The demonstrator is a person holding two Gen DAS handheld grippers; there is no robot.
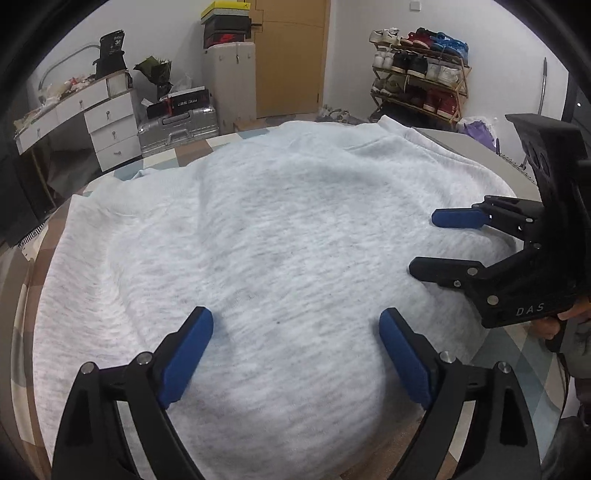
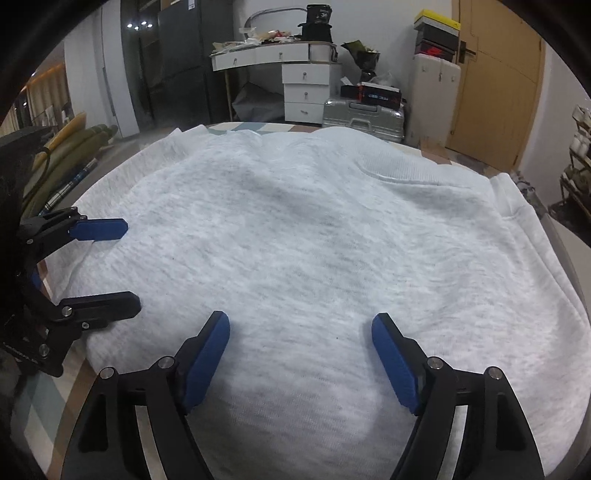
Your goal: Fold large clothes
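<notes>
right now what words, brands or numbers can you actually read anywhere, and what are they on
"DAS" on the black body of the right hand-held gripper, seen from the left wrist view.
"3", followed by an unclear digit, on the black bag on top of the white desk.
Print on the black and red box lying on the silver suitcase: too blurred to read.
Stacked shoe boxes: red logo only, no legible text.

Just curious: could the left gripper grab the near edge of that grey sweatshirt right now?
Probably yes. The left gripper hangs open over the sweatshirt, nothing lies between them, and the right gripper is off to the side.
</notes>
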